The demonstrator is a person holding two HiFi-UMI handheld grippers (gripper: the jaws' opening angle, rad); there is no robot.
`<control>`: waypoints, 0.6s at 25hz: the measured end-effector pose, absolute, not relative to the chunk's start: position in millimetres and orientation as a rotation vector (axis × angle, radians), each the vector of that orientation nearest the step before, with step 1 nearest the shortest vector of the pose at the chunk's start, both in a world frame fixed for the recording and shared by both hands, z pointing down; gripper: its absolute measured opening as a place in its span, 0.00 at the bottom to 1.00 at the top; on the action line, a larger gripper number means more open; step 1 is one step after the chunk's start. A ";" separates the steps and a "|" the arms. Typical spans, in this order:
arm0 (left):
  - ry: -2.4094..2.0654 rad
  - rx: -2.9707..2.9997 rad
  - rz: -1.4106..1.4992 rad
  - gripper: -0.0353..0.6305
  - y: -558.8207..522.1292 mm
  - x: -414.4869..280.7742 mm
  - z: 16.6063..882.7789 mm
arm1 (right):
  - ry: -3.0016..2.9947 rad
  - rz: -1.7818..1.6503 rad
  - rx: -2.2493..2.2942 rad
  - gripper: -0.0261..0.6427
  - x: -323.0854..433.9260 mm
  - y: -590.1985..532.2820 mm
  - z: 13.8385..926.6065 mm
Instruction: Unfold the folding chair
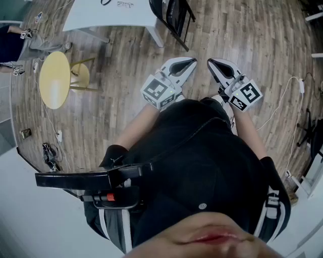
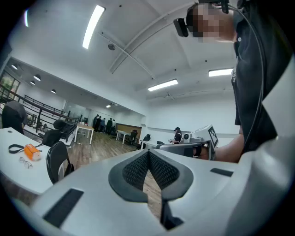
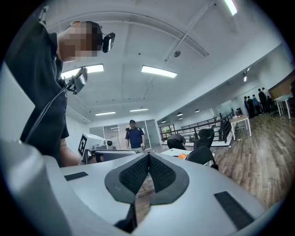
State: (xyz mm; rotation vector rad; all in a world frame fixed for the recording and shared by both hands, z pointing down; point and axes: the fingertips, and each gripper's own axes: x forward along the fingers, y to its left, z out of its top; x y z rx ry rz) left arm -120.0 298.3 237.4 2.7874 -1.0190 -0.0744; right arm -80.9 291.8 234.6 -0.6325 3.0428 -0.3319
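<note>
— Jaws on L gripper (image 2: 148, 159) are sitting pressed together, nothing btwn them; R gripper (image 3: 148, 160) is doing the same, empty too. Both are pointing level in front of the person's chest.
— So where's the folding chair?
— Folding chair (image 1: 171, 15) is standing well apart from both, across the wood floor (image 1: 126, 90), just beside the white table (image 1: 108, 17). It's looking flat, i.e. folded, tho I'm judging from far off.
— Progress?
— Nothing's done imo: neither gripper is touching it. Approach, grip on seat/back and the pull-open are all remaining.
— Any containers?
— None showing w/ contents. Only a yellow round table (image 1: 54, 79) is standing off to the left.
</note>
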 end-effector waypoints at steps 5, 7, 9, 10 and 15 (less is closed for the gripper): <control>-1.035 2.784 -0.064 0.06 299.2 -122.1 238.9 | 3.051 -0.324 -0.623 0.05 -83.9 290.6 234.6; -1.040 2.779 -0.063 0.06 299.4 -124.2 240.4 | 3.031 -0.327 -0.598 0.05 -85.4 291.8 231.1; -1.040 2.772 -0.067 0.06 299.6 -126.2 241.4 | 3.014 -0.339 -0.567 0.05 -86.6 293.3 227.4; -1.040 2.768 -0.070 0.06 299.6 -127.2 241.9 | 3.013 -0.338 -0.560 0.05 -87.1 293.7 226.6; -1.024 2.770 -0.056 0.06 301.2 -126.4 245.8 | 3.034 -0.321 -0.523 0.05 -86.4 299.5 229.3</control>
